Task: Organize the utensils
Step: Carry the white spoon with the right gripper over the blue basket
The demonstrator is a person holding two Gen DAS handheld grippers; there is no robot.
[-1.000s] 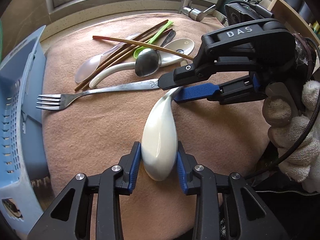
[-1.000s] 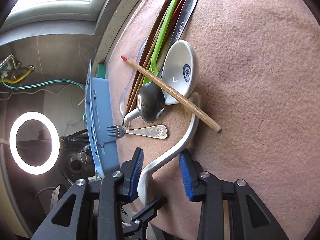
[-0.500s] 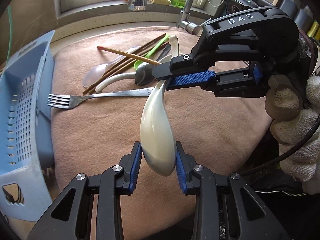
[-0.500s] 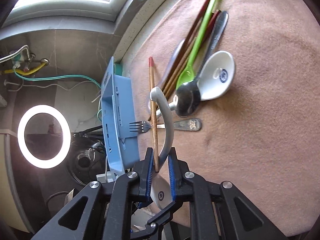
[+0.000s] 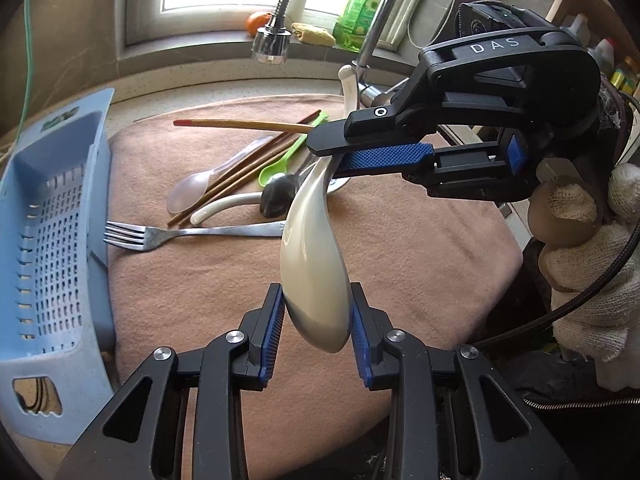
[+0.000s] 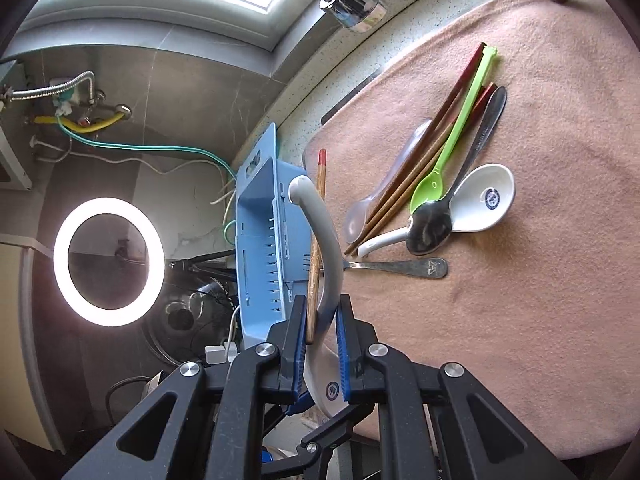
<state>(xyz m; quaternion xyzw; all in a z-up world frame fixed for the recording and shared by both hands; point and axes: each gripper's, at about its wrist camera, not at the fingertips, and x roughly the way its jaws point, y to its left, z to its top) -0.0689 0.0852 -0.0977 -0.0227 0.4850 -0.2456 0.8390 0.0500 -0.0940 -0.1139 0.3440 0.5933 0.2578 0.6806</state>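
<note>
A white ceramic spoon [image 5: 312, 272] hangs tilted above the pink towel [image 5: 400, 240]. My left gripper [image 5: 316, 304] is shut on its bowl from both sides. My right gripper [image 5: 328, 152], held by a gloved hand [image 5: 588, 264], reaches in from the right and is shut on the spoon's handle [image 6: 324, 232]. A red-tipped wooden chopstick [image 5: 240, 124] is pinched with it. In the right wrist view that gripper [image 6: 318, 320] presses the chopstick [image 6: 318, 220] against the handle. On the towel lie a fork [image 5: 160, 234], a green spoon [image 5: 280, 164] and a metal spoon [image 5: 278, 196].
A blue perforated basket [image 5: 48, 216] stands at the towel's left edge, also in the right wrist view [image 6: 256, 240]. A second white spoon [image 6: 484, 196], a translucent spoon [image 5: 192, 192] and brown chopsticks [image 6: 412, 176] lie in the pile. A faucet head [image 5: 272, 40] hangs behind.
The right gripper closed on the spoon's handle and caught the chopstick with it. Both grippers then rose, lifting spoon and chopstick off the towel.
</note>
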